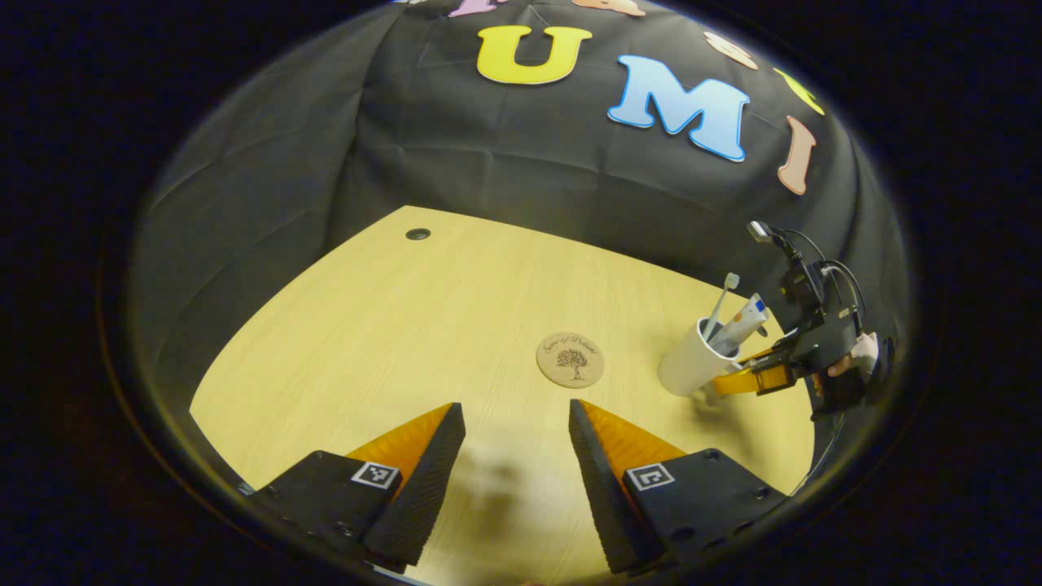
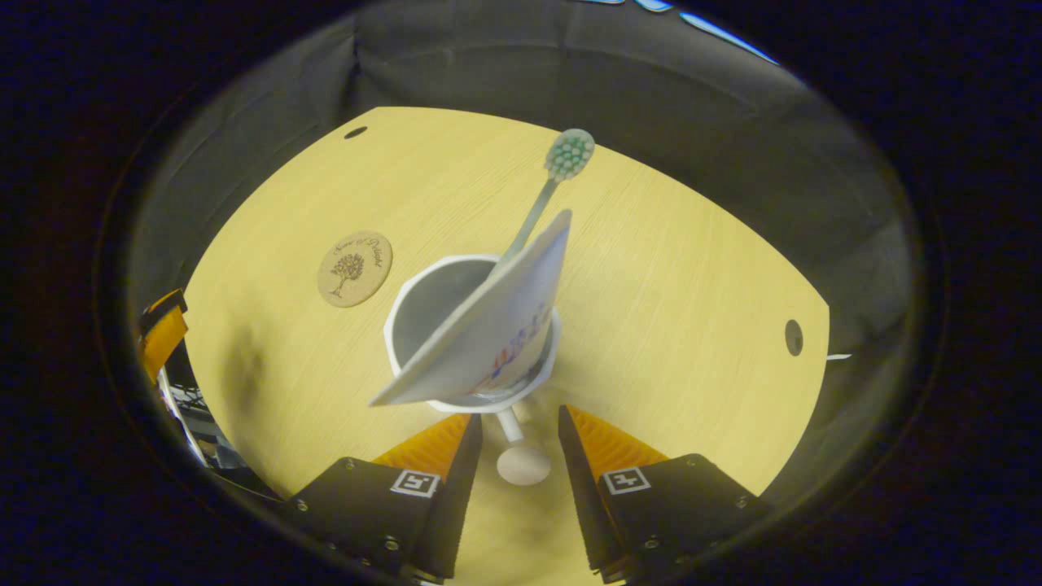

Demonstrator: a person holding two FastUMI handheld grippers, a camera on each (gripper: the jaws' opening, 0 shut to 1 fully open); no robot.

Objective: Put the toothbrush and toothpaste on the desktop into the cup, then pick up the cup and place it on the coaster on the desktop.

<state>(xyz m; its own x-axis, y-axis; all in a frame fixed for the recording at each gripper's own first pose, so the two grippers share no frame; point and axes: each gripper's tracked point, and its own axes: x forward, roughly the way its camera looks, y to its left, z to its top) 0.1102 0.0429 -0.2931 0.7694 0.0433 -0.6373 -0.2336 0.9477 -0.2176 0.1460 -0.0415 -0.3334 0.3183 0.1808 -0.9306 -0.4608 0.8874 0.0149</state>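
A white cup [image 2: 423, 313] stands on the wooden desk and holds a toothpaste tube [image 2: 488, 334] and a toothbrush [image 2: 562, 159], both leaning out over the rim. The cup's thin handle [image 2: 521, 456] lies between the fingers of my right gripper [image 2: 519, 419], which is open with a gap on each side of it. In the left gripper view the same cup [image 1: 690, 365] sits at the right, with the right gripper [image 1: 737, 381] against its side. The round cork coaster [image 1: 570, 359] lies bare, left of the cup. My left gripper [image 1: 517, 415] hovers open and empty in front of the coaster.
The desk [image 1: 366, 325] has a cable hole [image 1: 418, 233] near its far edge and another hole [image 2: 794, 337] at its right side. A hand [image 1: 855, 354] holds the right gripper at the desk's right edge. Black cloth walls close in behind.
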